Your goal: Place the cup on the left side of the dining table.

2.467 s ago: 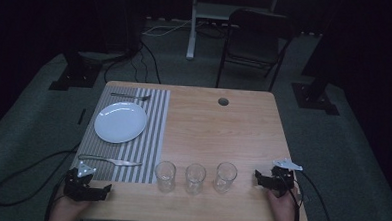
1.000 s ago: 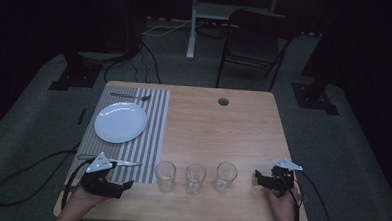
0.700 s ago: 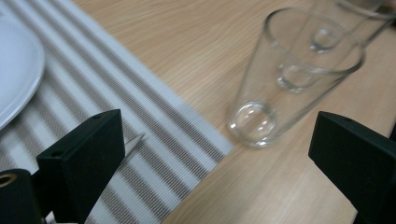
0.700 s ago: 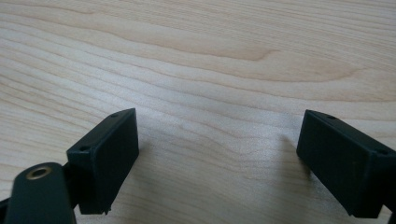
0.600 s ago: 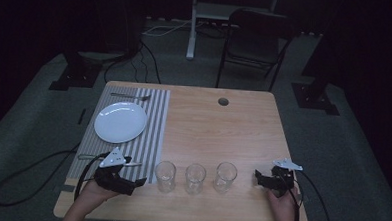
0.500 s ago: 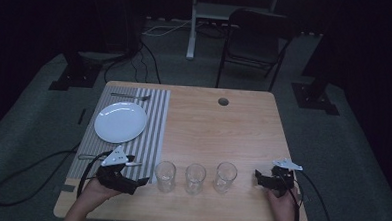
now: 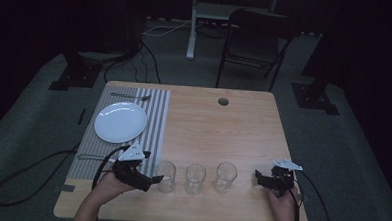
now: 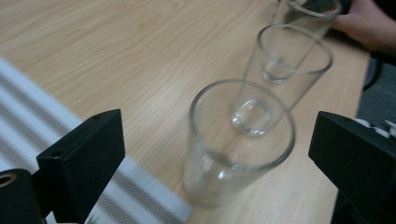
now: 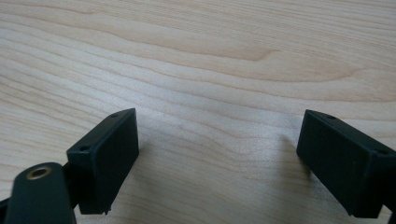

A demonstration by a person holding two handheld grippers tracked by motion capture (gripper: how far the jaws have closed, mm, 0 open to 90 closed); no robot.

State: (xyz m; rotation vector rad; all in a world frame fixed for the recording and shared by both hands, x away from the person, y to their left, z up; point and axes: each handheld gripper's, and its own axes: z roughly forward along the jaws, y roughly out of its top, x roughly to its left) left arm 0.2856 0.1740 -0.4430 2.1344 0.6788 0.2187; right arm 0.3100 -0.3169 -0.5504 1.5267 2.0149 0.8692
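Beside the nearest glass (image 8: 240,144), the left gripper (image 7: 153,179) points level, fingers (image 8: 81,158) wide.

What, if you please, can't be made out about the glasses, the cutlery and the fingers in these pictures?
- Far glass: left gripper view, rim cut off by the top edge.
- Near glass: left gripper view, rim blurred; whether it holds anything is unclear.
- Utensil: high view, dim and partly hidden by the left gripper.
- Right gripper: its fingers cut off by the bottom edge.
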